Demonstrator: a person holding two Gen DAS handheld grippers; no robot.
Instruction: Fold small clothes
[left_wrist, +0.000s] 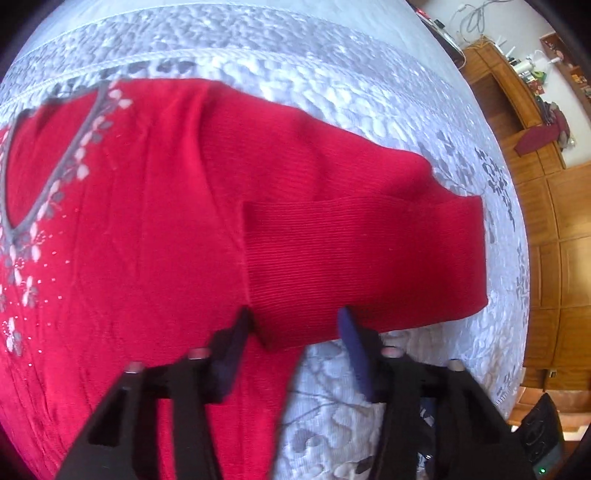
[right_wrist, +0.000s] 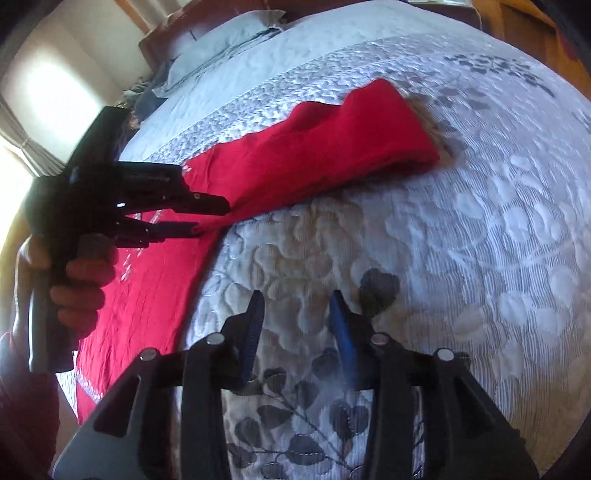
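Note:
A red knit sweater (left_wrist: 147, 206) with a grey V-neck and pale flower embroidery lies flat on the bed. Its ribbed sleeve (left_wrist: 351, 258) is folded back across itself, the cuff corner near my left gripper (left_wrist: 295, 317), which is open with the sleeve edge between its fingers. The sweater also shows in the right wrist view (right_wrist: 314, 147), sleeve stretched to the right. My left gripper (right_wrist: 212, 218) appears there from the side, open at the sweater's edge. My right gripper (right_wrist: 297, 299) is open and empty over the quilt, apart from the sweater.
The bed is covered by a pale blue-grey quilt (right_wrist: 480, 240) with a leaf pattern. Pillows (right_wrist: 221, 40) lie at the head. Wooden cabinets and shelves (left_wrist: 546, 221) stand beyond the bed's edge. A window (right_wrist: 48, 96) lights the left side.

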